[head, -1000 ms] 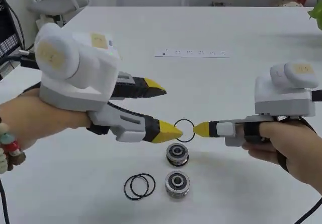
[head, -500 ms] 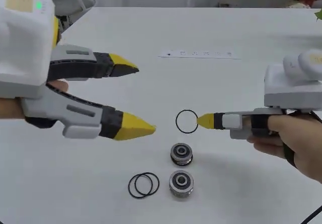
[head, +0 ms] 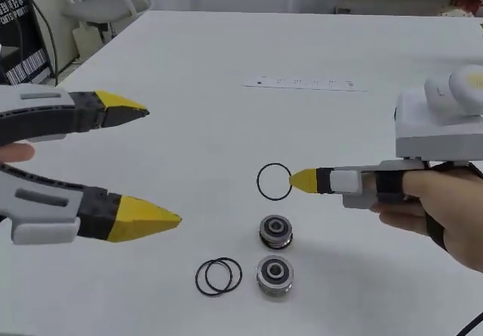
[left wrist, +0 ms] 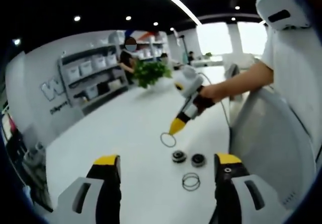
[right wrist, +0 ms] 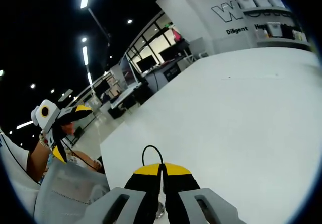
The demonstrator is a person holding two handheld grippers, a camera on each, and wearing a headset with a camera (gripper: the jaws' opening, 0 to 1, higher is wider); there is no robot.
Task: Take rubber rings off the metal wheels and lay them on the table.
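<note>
My right gripper (head: 298,180) is shut on a thin black rubber ring (head: 273,181), holding it up just above the white table (head: 226,64). Below it stand two metal wheels, one nearer the ring (head: 275,231) and one in front (head: 275,272). Two loose rings (head: 219,275) lie overlapped left of the front wheel. My left gripper (head: 160,165) is open and holds nothing, well left of the wheels. In the left gripper view the right gripper (left wrist: 177,126) dangles the ring (left wrist: 167,140) over the wheels (left wrist: 178,156). The right gripper view shows the ring (right wrist: 151,151) pinched between its shut jaws.
A flat white strip (head: 306,84) lies further back on the table. An office chair (head: 102,4) stands beyond the table's far left corner. A potted plant (left wrist: 151,73) and shelves stand behind the table in the left gripper view.
My left gripper has drawn back to the left, away from the ring and wheels, staying open. The right gripper keeps the ring in about the same place.
</note>
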